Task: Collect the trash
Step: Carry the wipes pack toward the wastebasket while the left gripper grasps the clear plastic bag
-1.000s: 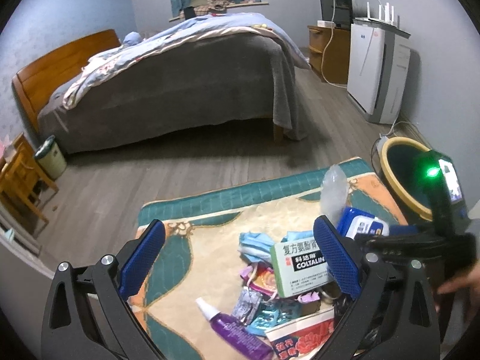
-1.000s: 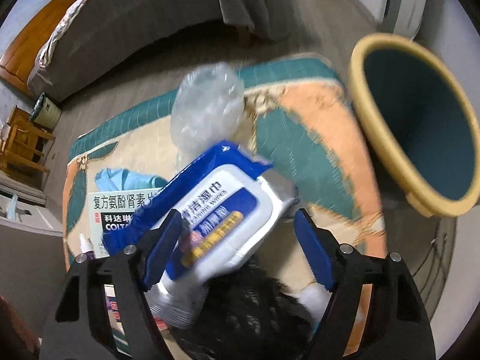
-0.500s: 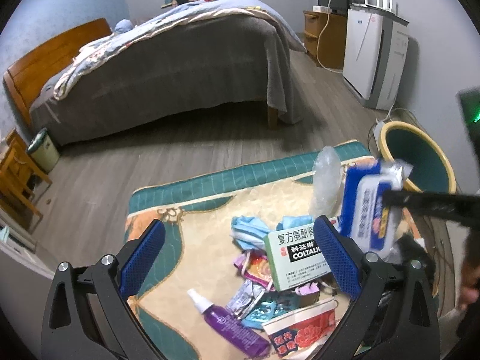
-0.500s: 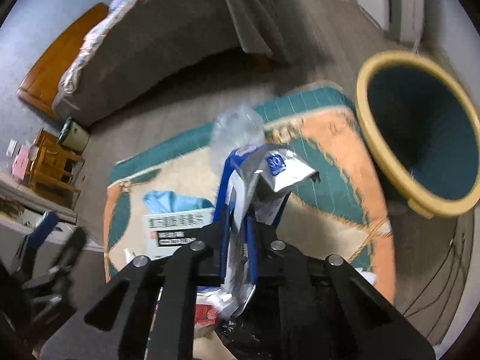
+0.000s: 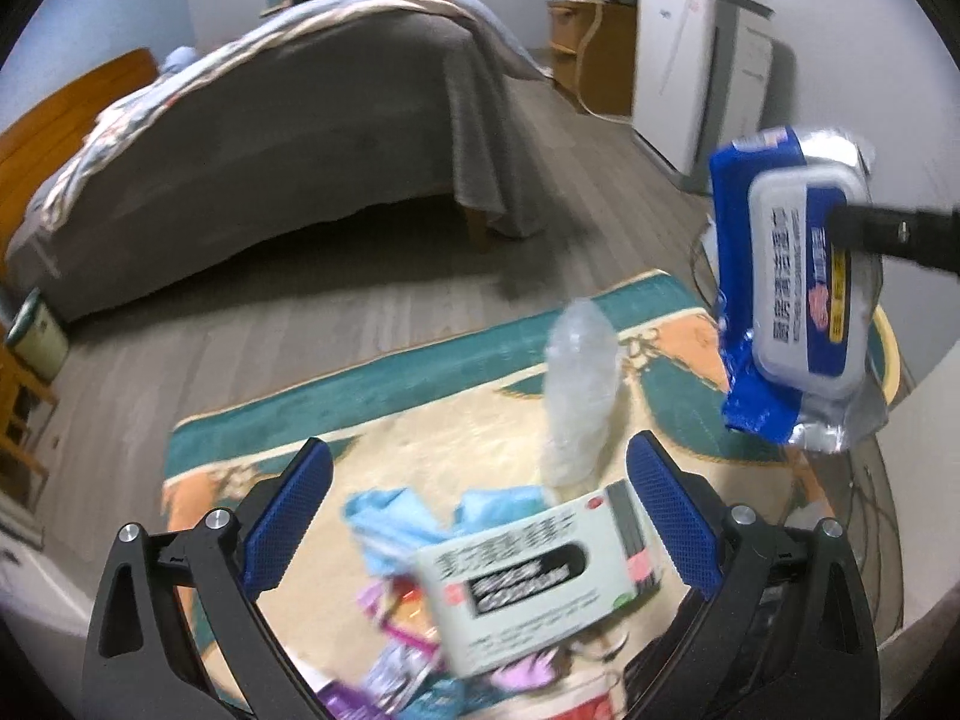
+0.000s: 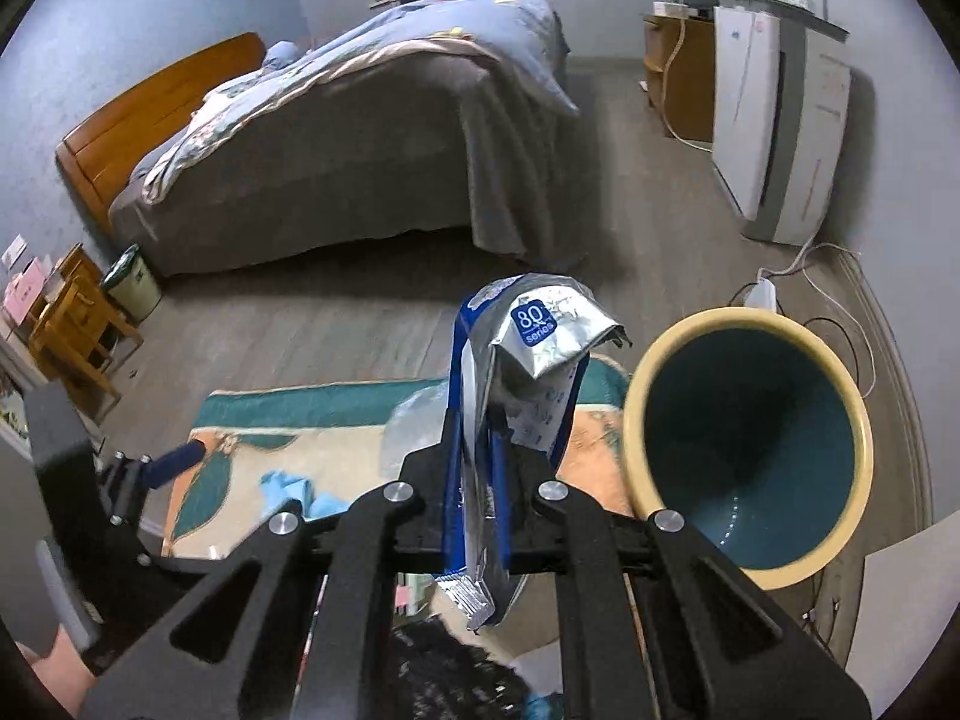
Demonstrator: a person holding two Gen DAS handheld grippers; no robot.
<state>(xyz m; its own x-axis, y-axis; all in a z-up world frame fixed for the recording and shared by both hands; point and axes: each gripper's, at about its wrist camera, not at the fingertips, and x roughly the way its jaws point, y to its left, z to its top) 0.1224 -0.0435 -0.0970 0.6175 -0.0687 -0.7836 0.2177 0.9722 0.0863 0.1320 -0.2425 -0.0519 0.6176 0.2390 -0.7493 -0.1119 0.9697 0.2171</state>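
Note:
My right gripper is shut on a blue and silver wet-wipes pack, held up in the air just left of the yellow-rimmed teal bin. From the left wrist view the same pack hangs at the right, pinched by the dark finger. My left gripper is open above a pile of trash on the rug: a pale green medicine box lies between its fingers, untouched, with blue face masks, a clear plastic bottle and coloured wrappers around it.
A bed with a grey cover fills the back. A white appliance and a wooden cabinet stand at the right wall, with cables on the floor. A small bin and wooden stool stand at left.
The right gripper closed on the wipes pack and lifted it off the rug toward the bin. The left gripper came down and forward over the trash pile, so the medicine box looks larger.

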